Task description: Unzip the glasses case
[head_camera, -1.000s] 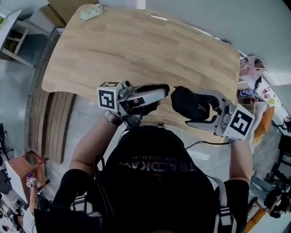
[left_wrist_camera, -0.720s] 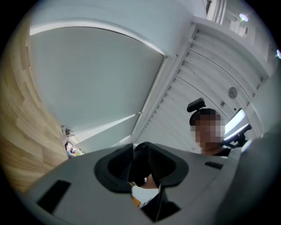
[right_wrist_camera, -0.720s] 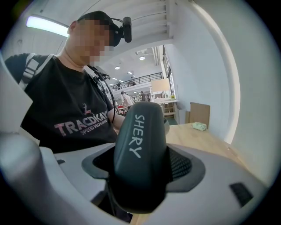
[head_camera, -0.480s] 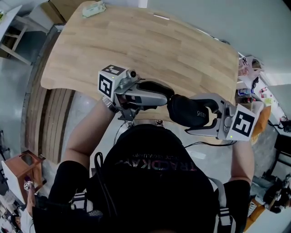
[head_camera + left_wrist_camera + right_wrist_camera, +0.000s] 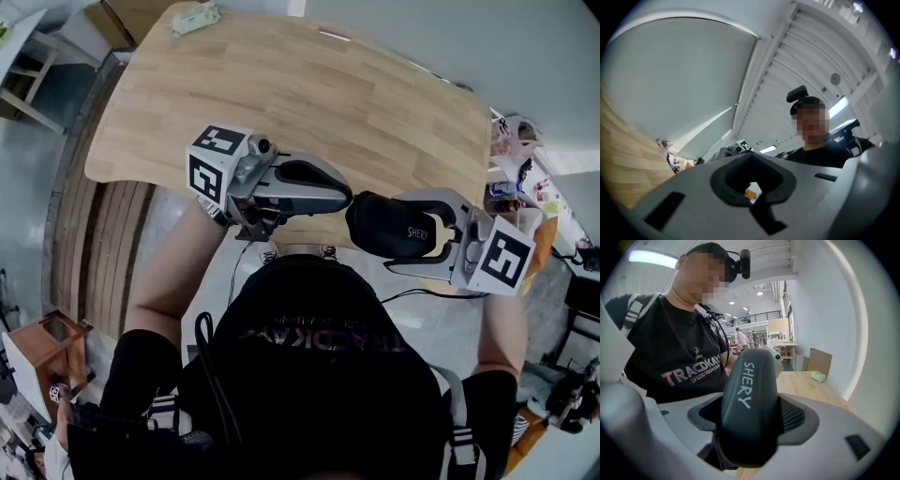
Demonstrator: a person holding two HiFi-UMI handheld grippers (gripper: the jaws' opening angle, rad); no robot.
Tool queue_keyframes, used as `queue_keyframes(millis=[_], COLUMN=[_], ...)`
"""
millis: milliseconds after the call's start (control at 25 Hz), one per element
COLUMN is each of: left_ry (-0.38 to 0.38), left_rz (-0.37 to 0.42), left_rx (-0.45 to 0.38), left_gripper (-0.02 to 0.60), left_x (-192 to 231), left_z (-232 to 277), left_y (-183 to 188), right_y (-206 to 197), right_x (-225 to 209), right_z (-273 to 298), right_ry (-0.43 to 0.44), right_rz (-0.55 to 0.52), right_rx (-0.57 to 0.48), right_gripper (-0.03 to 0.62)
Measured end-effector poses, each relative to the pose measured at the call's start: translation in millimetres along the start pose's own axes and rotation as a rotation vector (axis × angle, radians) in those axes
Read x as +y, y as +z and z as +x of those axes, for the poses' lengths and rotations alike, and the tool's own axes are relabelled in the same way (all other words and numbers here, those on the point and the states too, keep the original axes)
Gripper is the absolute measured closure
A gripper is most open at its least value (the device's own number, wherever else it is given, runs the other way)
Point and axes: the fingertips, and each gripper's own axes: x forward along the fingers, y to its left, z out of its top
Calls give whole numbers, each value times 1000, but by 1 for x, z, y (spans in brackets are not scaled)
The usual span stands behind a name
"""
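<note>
**Case held over the near table edge**

A pale packet (image 5: 194, 19) is lying at the table's (image 5: 281, 84) far left corner, with bare wood stretching toward the grippers. The right gripper (image 5: 405, 234) is pinching the dark, rounded case (image 5: 749, 394), lettered SHERY, over the near edge. The left gripper (image 5: 345, 197), just left of it, has just been closing its jaws, now pressing together on nothing.

right gripper (image 5: 394, 234): clamps glasses case (image 5: 380, 220) | left gripper (image 5: 345, 197): jaws just closed, nothing seen between, beside it
</note>
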Motion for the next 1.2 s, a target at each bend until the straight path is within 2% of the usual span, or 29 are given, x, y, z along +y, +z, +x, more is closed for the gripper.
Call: queue_keyframes(millis=[160, 240, 400, 440, 560, 680, 840, 1000, 1200], left_ry=[127, 215, 408, 451, 574, 678, 745, 767, 787], left_rz=[112, 181, 371, 417, 538, 617, 669, 689, 706], left_rx=[52, 72, 139, 161, 234, 307, 373, 418, 469], left_gripper=[566, 566, 568, 569, 569, 569, 569, 569, 569], left_x=[3, 7, 15, 16, 22, 32, 39, 43, 49], left_z=[0, -1, -2, -2, -4, -6, -7, -5, -2], left_y=[0, 1, 3, 3, 0, -5, -9, -16, -25], right_y=[-4, -6, -12, -19, -60, -72, -80, -82, -87], right_x=[-3, -8, -16, -17, -21, -30, -45, -58, -68], right_z=[0, -1, -2, -4, -20, -23, -26, -29, -29], right_ry=[-32, -65, -104, -112, -143, -184, -243, -336, -396], right_rz=[-29, -54, -98, -103, -82, -59, -34, 28, 64], right_rx=[17, 25, 36, 73, 333, 373, 387, 367, 389], right_gripper=[243, 243, 243, 243, 243, 243, 243, 243, 243])
